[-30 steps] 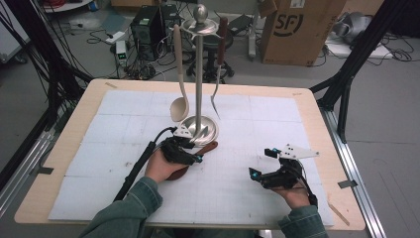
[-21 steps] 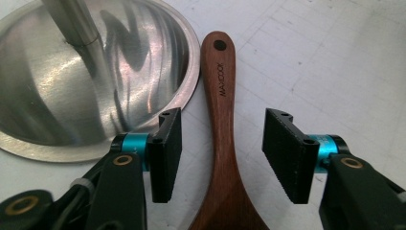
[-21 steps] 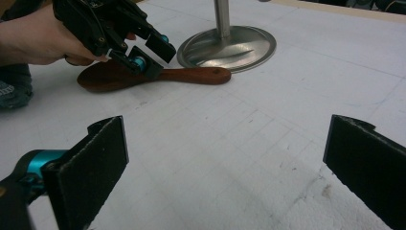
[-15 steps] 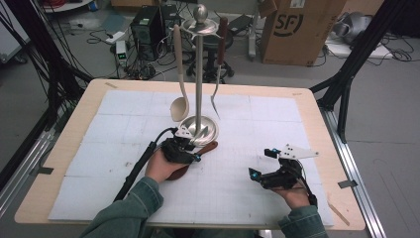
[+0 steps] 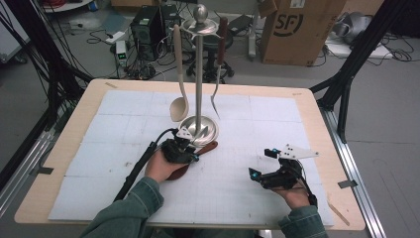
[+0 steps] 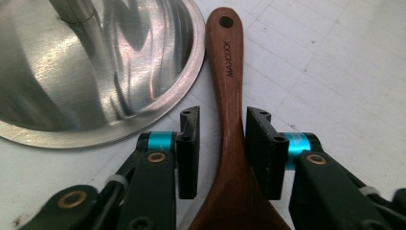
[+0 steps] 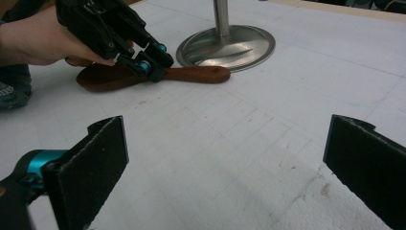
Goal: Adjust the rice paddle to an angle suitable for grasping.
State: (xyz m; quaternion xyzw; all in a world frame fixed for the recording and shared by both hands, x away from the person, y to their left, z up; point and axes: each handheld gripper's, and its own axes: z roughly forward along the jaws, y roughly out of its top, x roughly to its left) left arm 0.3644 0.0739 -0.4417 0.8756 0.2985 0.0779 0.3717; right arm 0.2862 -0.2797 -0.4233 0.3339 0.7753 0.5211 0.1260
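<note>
A dark wooden spoon (image 5: 210,147) lies flat on the white mat, its handle end against the base of a steel utensil stand (image 5: 200,130). My left gripper (image 5: 195,154) is low over the spoon. In the left gripper view its jaws straddle the handle (image 6: 230,72) and have just been closing. The right pad (image 6: 261,148) is at the wood, and a small gap remains on the other side. My right gripper (image 5: 260,163) rests on the mat to the right, its jaws (image 7: 225,129) wide open with nothing between them, facing the spoon (image 7: 191,74) and the left gripper (image 7: 153,62).
A pale ladle (image 5: 178,106) and a brown-handled fork (image 5: 217,94) hang from the stand's top. The stand's wide base (image 6: 72,72) lies just left of the left jaws. A cardboard box (image 5: 292,29) and cables sit beyond the table's far edge.
</note>
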